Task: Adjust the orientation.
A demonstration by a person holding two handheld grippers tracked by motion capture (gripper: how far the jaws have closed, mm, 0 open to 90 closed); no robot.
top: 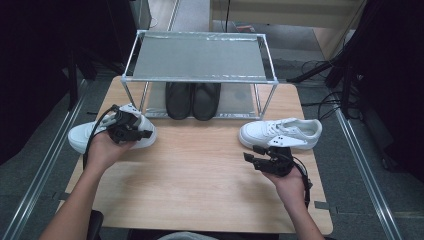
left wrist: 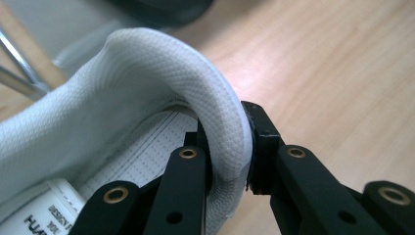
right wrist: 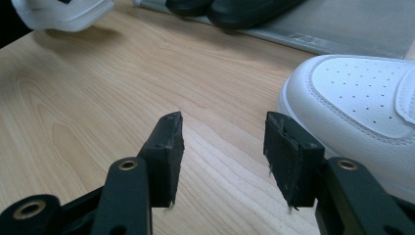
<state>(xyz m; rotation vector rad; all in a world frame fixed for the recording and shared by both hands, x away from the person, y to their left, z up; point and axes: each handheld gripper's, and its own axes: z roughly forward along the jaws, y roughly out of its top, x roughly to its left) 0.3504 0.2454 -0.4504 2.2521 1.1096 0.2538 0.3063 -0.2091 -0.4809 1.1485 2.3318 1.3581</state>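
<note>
My left gripper (top: 131,131) is pinching the padded heel collar of the left white sneaker (left wrist: 147,88), one jaw inside the shoe and one outside, at the table's (top: 200,170) left edge. My right gripper (right wrist: 222,147) sits with jaws spread and nothing between them, just near the toe of the right white sneaker (top: 280,132). A black pair of shoes (top: 192,100) rests on the rack's (top: 200,77) lower shelf at the far side
</note>
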